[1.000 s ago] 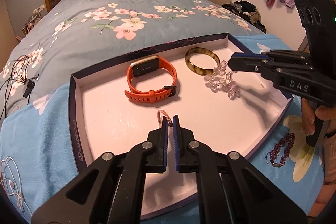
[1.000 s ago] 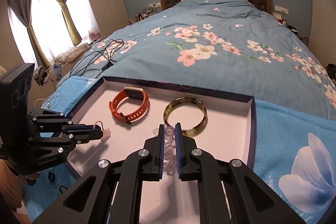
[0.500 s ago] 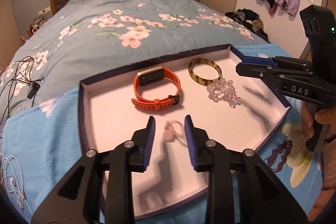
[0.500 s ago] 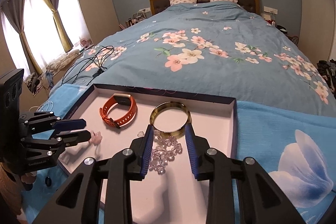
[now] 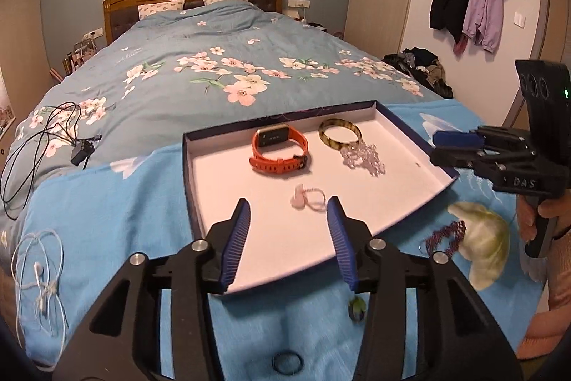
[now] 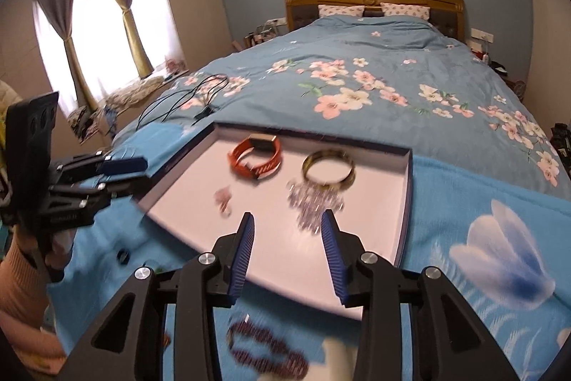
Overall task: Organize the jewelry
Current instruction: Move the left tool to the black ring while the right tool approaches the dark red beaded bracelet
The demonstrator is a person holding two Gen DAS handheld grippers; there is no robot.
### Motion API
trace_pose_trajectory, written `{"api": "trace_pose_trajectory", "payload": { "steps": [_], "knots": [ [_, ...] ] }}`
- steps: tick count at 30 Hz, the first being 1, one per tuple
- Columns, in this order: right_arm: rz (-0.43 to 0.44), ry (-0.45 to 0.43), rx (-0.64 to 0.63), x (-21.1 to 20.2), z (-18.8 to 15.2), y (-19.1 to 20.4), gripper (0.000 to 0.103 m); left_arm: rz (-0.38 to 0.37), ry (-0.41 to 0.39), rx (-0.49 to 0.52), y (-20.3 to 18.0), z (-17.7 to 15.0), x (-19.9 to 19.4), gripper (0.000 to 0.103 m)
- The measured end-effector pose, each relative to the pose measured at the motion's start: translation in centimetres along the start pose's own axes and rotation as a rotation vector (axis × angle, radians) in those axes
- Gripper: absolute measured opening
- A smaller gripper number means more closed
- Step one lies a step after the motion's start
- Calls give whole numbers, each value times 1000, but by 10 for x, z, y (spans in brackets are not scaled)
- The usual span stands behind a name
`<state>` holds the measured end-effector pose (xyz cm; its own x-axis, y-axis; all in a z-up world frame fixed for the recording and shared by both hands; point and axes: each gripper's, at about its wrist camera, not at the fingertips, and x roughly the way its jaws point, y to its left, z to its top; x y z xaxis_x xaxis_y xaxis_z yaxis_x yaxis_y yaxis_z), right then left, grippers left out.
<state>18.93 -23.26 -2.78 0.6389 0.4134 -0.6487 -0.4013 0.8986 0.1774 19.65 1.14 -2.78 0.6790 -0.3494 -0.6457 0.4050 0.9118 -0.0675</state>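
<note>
Opening, your left claw (image 5: pixel 287 220) and right claw (image 6: pixel 287 238) both hang empty over the near edge of the tray (image 5: pixel 410 131) on the bed (image 5: pixel 214 59) — inside it lie the orange watch (image 5: pixel 278 152), the bangle (image 5: pixel 339 133), the clear beads (image 5: pixel 364 158) and a small pink ring (image 5: pixel 308 197).
</note>
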Motion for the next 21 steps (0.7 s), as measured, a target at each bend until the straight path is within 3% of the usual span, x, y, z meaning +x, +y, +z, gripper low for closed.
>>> {"api": "trace_pose_trajectory", "payload": {
  "steps": [12, 15, 21],
  "knots": [
    [-49, 114, 9, -13, -61, 2, 37, 3, 74, -30, 3, -62, -27, 52],
    [-54, 126, 19, -13, -68, 2, 44, 9, 97, -44, 3, -76, -29, 52],
    [-63, 147, 19, -9, -75, 7, 44, 14, 132, -54, 3, -94, -31, 53]
  ]
}}
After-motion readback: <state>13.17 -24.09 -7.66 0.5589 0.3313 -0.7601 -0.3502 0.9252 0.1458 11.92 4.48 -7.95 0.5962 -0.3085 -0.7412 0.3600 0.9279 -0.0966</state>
